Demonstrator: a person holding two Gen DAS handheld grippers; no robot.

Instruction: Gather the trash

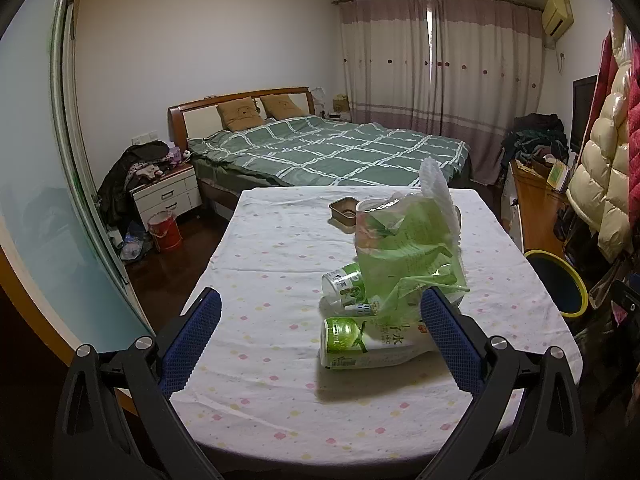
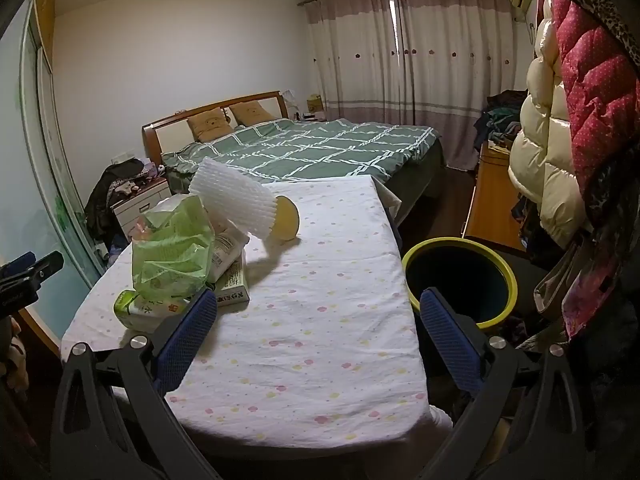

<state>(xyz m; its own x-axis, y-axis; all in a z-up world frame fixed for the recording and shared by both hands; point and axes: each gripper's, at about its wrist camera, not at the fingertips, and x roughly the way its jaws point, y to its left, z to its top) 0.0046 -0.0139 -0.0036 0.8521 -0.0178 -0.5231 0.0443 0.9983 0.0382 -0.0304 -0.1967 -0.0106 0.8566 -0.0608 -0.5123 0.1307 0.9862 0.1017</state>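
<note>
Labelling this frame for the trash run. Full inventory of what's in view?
table: 1, white dotted cloth, front centre
green bag: 1, crumpled, on the pile
foam net: 1, white, top of pile
cartons: at least 3, green-white, lying under the bag
small tray: 1, brown, far end of table
bin: 1, dark with yellow rim, floor right of table
bed: 1, green check cover, behind
red bucket: 1, floor by nightstand
left gripper: open, blue pads
right gripper: open, blue pads
</note>
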